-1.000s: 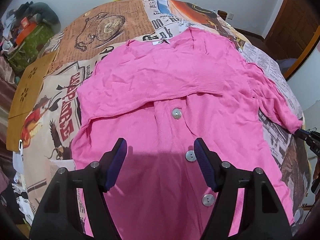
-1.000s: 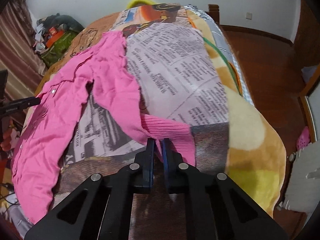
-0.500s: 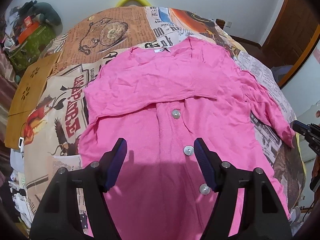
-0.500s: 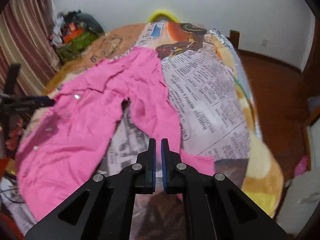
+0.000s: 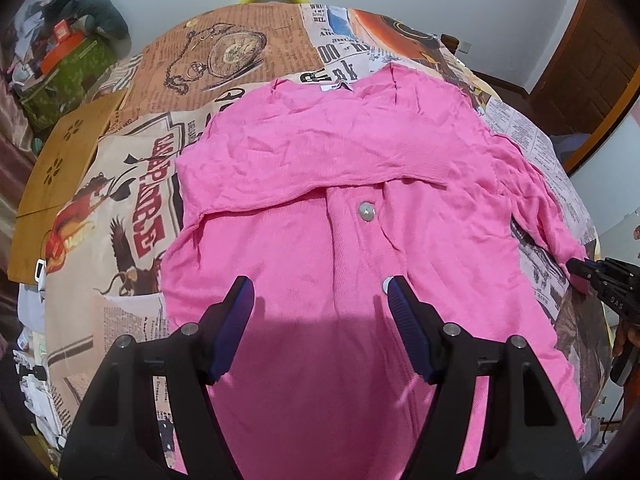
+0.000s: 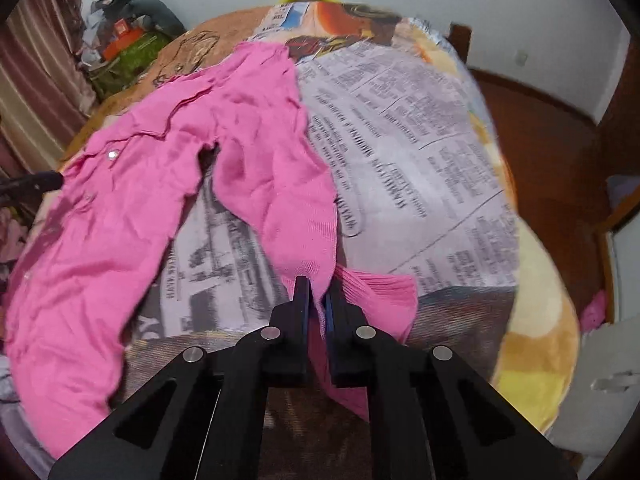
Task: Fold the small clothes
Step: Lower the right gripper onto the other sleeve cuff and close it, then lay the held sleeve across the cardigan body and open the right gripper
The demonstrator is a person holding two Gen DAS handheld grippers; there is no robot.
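cardigan point(image 5: 320, 264): pink knit, lies flat, front up, on the bedspread point(image 5: 132, 216); collar at far end, hem near the left gripper.
feel (judged): light, soft, floppy; no stiffness, so sags and creases wherever it's lifted. Not fragile, but thin knit prob. stretches if tugged.
left sleeve point(image 5: 312, 164): already folded across the chest.
right sleeve point(image 6: 276, 184): stretched out to the side on the newsprint.
where to grab (judged): ribbed cuff point(image 6: 372, 292), thicker, less slip; also shoulder seam or hem corners.
right gripper point(image 6: 317, 300): clamped on the cuff end of the right sleeve.
left gripper point(image 5: 320, 304): fingers spread wide over the lower front, nothing btw them.
count: 1 cardigan, 2 sleeves, 2 buttons point(image 5: 367, 212) seen from left wrist cam, 2 grippers.
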